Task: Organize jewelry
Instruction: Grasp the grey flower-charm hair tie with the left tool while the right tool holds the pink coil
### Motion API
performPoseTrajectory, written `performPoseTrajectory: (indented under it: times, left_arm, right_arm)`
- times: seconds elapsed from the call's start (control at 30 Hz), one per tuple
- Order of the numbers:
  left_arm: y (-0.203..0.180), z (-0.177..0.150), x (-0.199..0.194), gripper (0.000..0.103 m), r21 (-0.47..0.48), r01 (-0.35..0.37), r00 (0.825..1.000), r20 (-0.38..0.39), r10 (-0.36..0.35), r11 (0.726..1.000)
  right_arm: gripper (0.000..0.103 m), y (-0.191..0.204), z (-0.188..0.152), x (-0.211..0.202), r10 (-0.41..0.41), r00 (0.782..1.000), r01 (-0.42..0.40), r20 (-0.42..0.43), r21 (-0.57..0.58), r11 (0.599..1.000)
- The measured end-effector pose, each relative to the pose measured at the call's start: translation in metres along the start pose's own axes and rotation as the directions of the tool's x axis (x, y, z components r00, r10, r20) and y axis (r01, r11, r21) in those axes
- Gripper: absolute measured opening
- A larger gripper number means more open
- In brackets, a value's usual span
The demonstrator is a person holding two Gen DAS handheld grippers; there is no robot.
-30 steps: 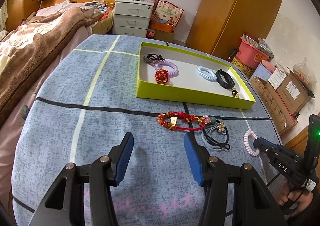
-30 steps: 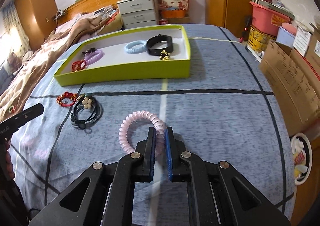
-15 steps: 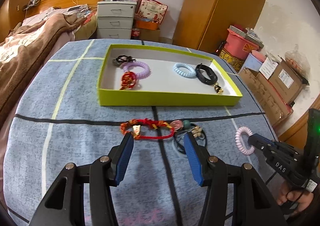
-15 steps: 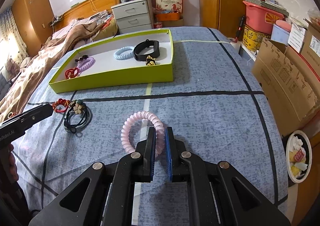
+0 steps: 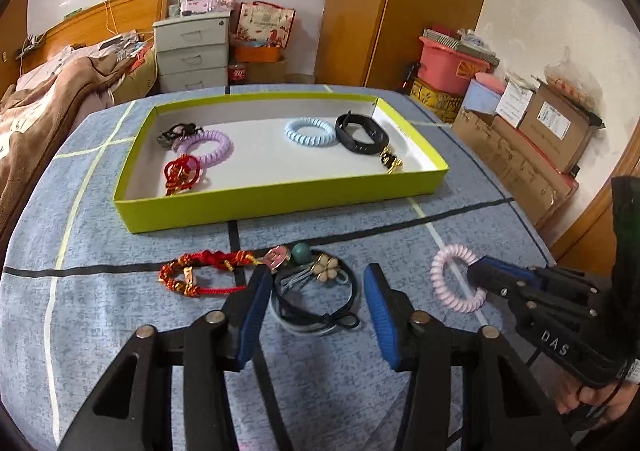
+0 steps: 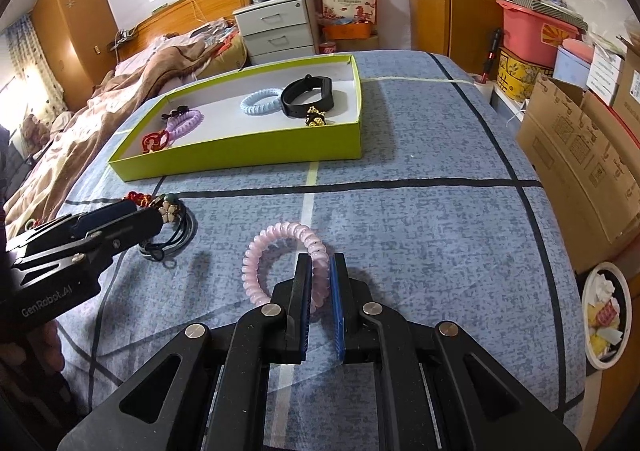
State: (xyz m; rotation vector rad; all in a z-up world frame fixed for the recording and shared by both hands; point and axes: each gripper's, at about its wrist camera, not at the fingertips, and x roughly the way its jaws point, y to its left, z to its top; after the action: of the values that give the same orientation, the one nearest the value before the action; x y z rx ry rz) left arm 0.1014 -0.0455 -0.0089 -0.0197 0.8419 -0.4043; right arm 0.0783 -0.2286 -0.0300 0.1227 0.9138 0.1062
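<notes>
While your right tool (image 6: 320, 279) stays out of the tray, its fingers are clamped on the pink coil hair tie (image 6: 280, 251), held just above the blue worktop (image 6: 420, 231); your left tool (image 5: 314, 291) hangs with fingers spread wide over the black hair ties (image 5: 316, 303), beside the red bracelet (image 5: 200, 275); the green tray (image 5: 280, 199) lies beyond, holding other pieces

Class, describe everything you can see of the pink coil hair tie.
The pink coil hair tie is a pale, glossy spiral cord, plastic by its look, closed into a ring. The right gripper is shut on its near-right side. The ring stands tilted over the blue cloth; contact with it cannot be told. It is outside the green tray.
</notes>
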Motion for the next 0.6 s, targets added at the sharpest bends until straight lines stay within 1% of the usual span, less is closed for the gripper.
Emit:
performPoseTrajectory:
  times: [0.07, 0.1, 0.13, 0.37, 0.43, 0.53, 0.6]
  left_arm:
    - [-0.001, 0.001, 0.002, 0.043, 0.007, -0.003, 1.0, -0.004, 0.003, 1.0]
    - [-0.002, 0.001, 0.004, 0.036, 0.011, -0.009, 1.0, -0.009, 0.009, 1.0]
    - [-0.002, 0.001, 0.006, 0.032, 0.008, -0.014, 1.0, -0.01, 0.014, 1.0]
    - [-0.008, 0.001, 0.015, 0.032, 0.028, -0.004, 0.999, -0.037, 0.005, 1.0]
    - [-0.007, 0.001, 0.021, 0.032, 0.025, -0.024, 0.998, -0.061, 0.025, 0.999]
    - [-0.01, 0.002, 0.02, 0.032, 0.033, -0.024, 0.998, -0.051, 0.026, 0.999]
    - [-0.01, 0.002, 0.023, 0.032, 0.036, -0.026, 0.998, -0.062, 0.028, 0.999]
  right_arm:
    - [0.01, -0.001, 0.0, 0.0, 0.004, 1.0, -0.004, -0.002, 0.001, 1.0]
    - [0.01, 0.0, 0.0, 0.0, 0.004, 1.0, -0.004, -0.002, 0.002, 1.0]
    - [0.01, -0.001, -0.001, 0.0, 0.006, 1.0, -0.006, -0.002, 0.003, 1.0]
    - [0.01, -0.002, -0.001, 0.0, 0.015, 1.0, -0.014, -0.005, 0.007, 1.0]
    - [0.01, -0.002, -0.001, 0.0, 0.016, 1.0, -0.016, -0.004, 0.008, 1.0]
    - [0.01, -0.002, 0.0, 0.0, 0.017, 1.0, -0.017, -0.004, 0.009, 1.0]
    - [0.01, -0.001, 0.0, 0.001, 0.019, 1.0, -0.019, -0.006, 0.007, 1.0]
